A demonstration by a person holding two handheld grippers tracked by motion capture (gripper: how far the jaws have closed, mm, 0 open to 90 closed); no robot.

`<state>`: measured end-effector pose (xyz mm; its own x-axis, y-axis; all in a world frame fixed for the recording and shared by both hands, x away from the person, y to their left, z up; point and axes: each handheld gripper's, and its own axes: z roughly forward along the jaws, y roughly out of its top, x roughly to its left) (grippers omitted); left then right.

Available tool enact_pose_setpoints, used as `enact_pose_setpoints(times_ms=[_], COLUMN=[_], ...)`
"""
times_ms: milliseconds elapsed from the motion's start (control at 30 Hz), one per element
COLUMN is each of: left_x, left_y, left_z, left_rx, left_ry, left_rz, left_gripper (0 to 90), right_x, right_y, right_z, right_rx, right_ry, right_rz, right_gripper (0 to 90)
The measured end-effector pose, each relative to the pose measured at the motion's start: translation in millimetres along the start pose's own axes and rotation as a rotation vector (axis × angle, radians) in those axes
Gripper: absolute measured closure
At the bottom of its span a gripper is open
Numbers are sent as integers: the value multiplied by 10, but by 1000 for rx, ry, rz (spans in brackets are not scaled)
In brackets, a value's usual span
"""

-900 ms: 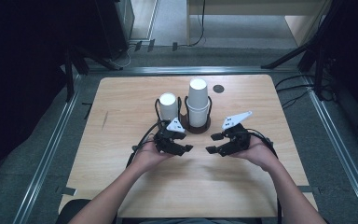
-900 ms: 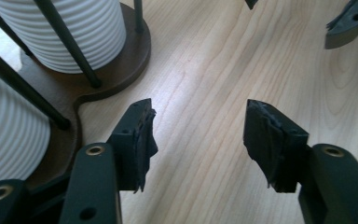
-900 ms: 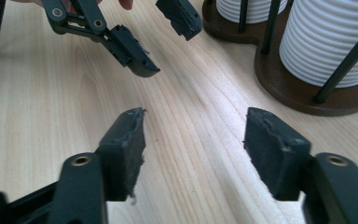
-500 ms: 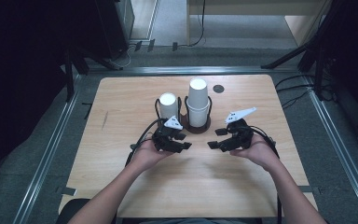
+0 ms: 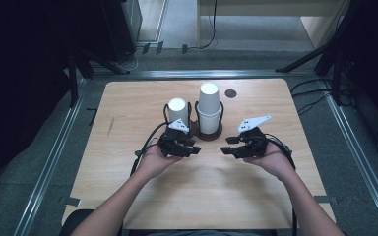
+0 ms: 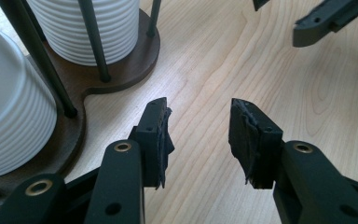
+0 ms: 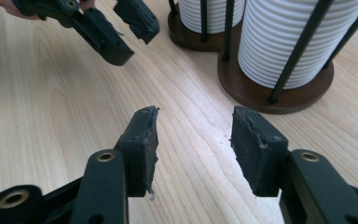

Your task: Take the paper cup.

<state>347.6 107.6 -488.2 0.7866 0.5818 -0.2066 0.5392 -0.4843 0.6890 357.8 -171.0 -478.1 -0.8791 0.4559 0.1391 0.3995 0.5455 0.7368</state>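
Both claws, left claw (image 5: 193, 149) and right claw (image 5: 228, 150), are hanging spread and empty near the cup holder (image 5: 209, 133); I'd be approaching the taller cup stack (image 5: 209, 114) squarely, avoiding the rods.

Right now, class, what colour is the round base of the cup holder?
Dark brown wood base, clearest in the right gripper view under the white ribbed cups.

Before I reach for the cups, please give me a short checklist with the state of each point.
1. Left gripper open and empty: ok.
2. Right gripper open and empty: ok.
3. Short cup stack upright in the holder: ok.
4. Tall cup stack upright in the holder: ok.
5. Table bare between grippers and holder: ok.
6. How many cups in each stack: cannot tell.
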Motion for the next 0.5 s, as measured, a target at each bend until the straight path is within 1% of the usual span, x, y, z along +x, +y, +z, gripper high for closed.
enact_pose_setpoints(times_ms=[33,67,100,200,233,333,367,400,433,467,500], left_x=[0,1,-3,-4,-6,-10,-10,-6,-4,1,3], left_y=[-1,-3,-6,-4,1,24,37,49,61,72,83], left_z=[1,3,8,11,3,-16,-20,-18,-15,-10,-1], left_rx=[-1,3,1,-2,-2,-11,-9,-9,-9,-4,0], left_ry=[2,17,26,39,45,36,31,22,14,10,5], left_rz=[0,3,-4,-19,-19,-31,-35,-38,-40,-36,-39], left_gripper=[571,559,557,579,595,606,623,654,654,693,693], right_x=[2,0,3,-5,-12,-14,-18,-43,-43,-81,-81], right_y=[7,15,22,36,34,37,43,60,60,73,73], right_z=[-3,-10,-14,-15,-16,-25,-33,-54,-54,-72,-72], right_rx=[-5,-11,-12,2,3,12,17,22,22,24,24], right_ry=[1,8,8,3,3,2,-9,-27,-27,-30,-30], right_rz=[4,5,9,20,19,14,6,12,12,40,40], right_gripper=[491,487,473,441,454,466,462,439,439,437,437])
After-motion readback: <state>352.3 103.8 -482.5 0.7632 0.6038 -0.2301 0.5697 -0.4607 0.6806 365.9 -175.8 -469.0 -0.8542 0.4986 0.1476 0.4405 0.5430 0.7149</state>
